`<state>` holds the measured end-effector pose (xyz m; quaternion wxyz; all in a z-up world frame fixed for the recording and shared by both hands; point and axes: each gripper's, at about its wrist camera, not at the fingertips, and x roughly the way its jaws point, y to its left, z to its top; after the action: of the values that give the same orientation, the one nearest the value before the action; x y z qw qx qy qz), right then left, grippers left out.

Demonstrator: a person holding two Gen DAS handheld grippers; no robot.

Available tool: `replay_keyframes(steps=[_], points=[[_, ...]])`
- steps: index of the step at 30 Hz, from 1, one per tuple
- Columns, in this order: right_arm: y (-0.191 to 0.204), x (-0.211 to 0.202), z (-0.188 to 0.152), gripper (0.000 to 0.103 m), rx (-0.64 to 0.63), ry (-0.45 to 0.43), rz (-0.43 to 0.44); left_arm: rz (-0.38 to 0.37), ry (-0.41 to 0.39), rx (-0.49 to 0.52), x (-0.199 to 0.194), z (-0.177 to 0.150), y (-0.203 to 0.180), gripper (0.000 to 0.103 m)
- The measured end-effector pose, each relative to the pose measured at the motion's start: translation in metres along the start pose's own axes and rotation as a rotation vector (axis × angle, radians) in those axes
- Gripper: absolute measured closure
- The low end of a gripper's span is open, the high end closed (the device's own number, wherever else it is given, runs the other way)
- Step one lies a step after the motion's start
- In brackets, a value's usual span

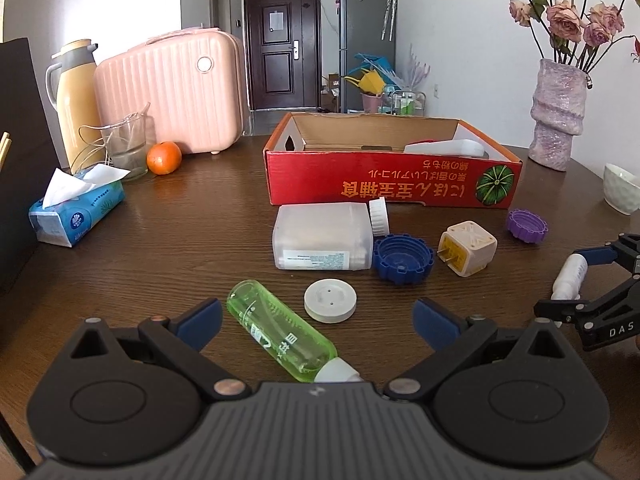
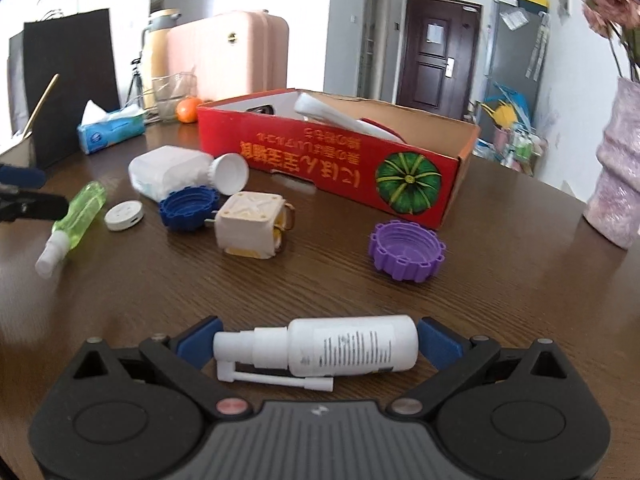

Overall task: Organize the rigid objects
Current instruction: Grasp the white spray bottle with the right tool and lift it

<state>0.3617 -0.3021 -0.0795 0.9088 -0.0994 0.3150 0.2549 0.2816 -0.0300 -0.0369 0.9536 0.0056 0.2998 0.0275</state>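
Note:
My left gripper (image 1: 318, 316) is open, its blue pads either side of a green spray bottle (image 1: 280, 332) lying on the table, not touching it. My right gripper (image 2: 318, 342) has its blue pads against both ends of a white spray bottle (image 2: 320, 350), which also shows in the left wrist view (image 1: 570, 276). Loose on the table lie a frosted white bottle (image 1: 320, 236), a blue cap (image 1: 402, 258), a cream plug cube (image 1: 466, 248), a purple cap (image 1: 527, 226) and a white disc (image 1: 330, 300). The red cardboard box (image 1: 392, 184) holds white items.
A tissue pack (image 1: 76, 212), an orange (image 1: 164, 158), a glass jug (image 1: 124, 146), a thermos (image 1: 74, 100) and a pink case (image 1: 172, 96) stand at the back left. A purple vase (image 1: 558, 112) and a white bowl (image 1: 620, 194) are at the right.

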Motion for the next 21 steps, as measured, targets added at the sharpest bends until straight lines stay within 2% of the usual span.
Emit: replay_keyframes(steps=[3,5,10,21], points=[[-0.001,0.000,0.000,0.000,0.018,-0.002,0.002,-0.002,0.003,0.003,0.002,-0.001,-0.001,0.000],[0.000,0.001,0.000,0.006,0.017,0.009,-0.008,-0.002,0.003,0.000,0.002,-0.001,-0.001,0.000],[0.008,0.002,0.000,0.005,0.052,0.026,-0.063,-0.007,0.002,-0.011,0.002,-0.002,0.002,0.000],[0.026,-0.019,0.003,0.005,0.125,-0.083,-0.108,-0.033,-0.012,-0.010,-0.002,-0.001,0.014,0.000]])
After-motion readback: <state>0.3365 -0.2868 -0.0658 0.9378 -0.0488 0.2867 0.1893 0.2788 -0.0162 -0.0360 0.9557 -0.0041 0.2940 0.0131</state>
